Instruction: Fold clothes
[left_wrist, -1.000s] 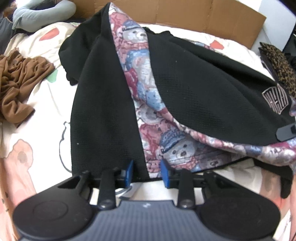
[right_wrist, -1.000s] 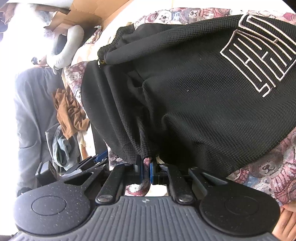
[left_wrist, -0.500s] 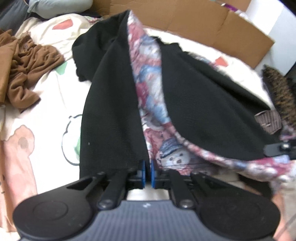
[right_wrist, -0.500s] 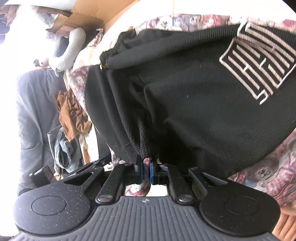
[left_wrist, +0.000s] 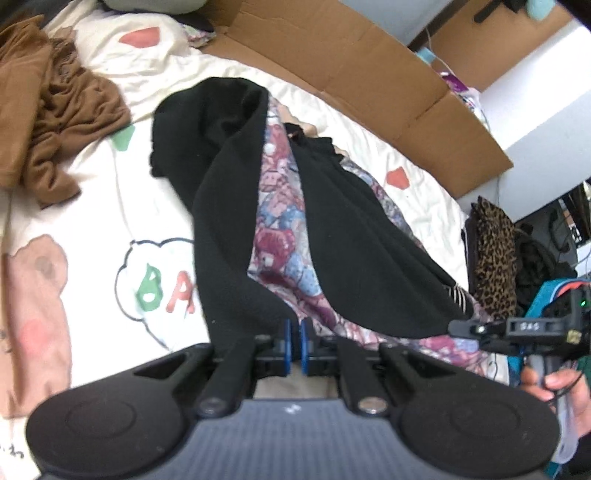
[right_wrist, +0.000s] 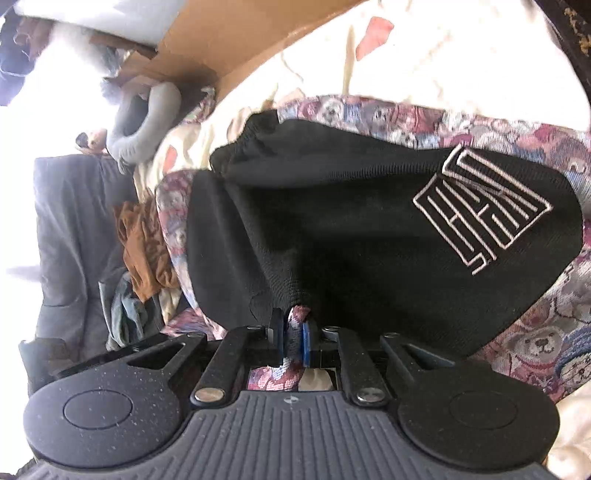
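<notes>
The black garment (left_wrist: 229, 221) hides much of the cream bedsheet's (left_wrist: 92, 229) green and red lettering.

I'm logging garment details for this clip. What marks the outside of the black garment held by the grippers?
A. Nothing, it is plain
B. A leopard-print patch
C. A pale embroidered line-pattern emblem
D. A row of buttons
C: in the right wrist view, a pale stitched emblem of boxed lines sits on the black garment, which the right gripper pinches at its edge.

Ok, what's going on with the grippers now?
Left gripper shut on black garment. Right gripper shut on it too. Garment lifted off bed. Brown clothes lie clear.
</notes>
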